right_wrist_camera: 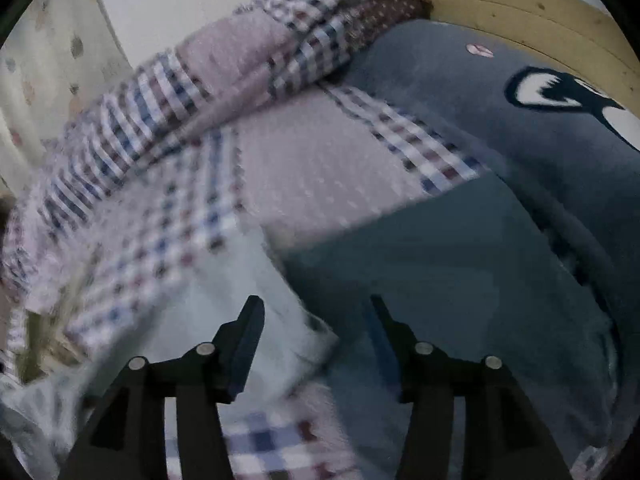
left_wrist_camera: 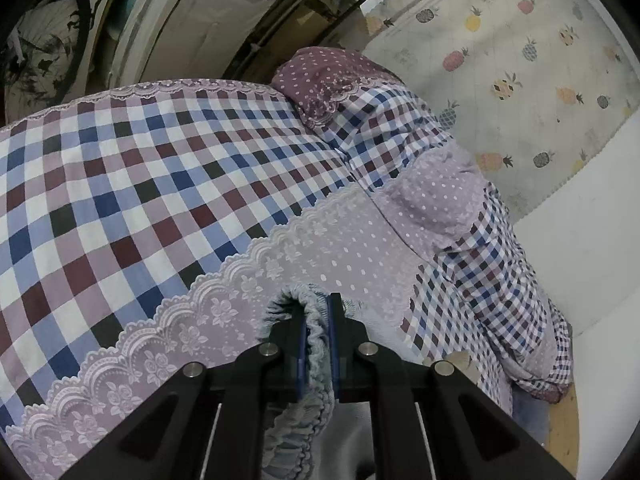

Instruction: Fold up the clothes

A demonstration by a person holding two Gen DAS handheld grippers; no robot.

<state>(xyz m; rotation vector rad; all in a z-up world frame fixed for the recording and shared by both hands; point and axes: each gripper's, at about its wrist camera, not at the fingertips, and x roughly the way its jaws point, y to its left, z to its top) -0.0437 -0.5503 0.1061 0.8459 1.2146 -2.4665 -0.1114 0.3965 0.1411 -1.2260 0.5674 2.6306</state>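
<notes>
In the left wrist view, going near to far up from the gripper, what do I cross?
Left gripper shut on the gathered grey-blue waistband → lilac lace-edged dotted band → checked bedspread → maroon dotted pillow → cardboard boxes.

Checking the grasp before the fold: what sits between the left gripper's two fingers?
In the left wrist view, the left gripper pinches a gathered grey-blue elastic waistband; nothing else sits between its fingers.

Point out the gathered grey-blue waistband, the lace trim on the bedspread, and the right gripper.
gathered waistband (left_wrist_camera: 318, 344), left wrist view, ruffled elastic between the fingers.
lace trim (left_wrist_camera: 168, 340), left wrist view, scalloped band.
right gripper (right_wrist_camera: 316, 312), right wrist view, gap between open fingers.
</notes>
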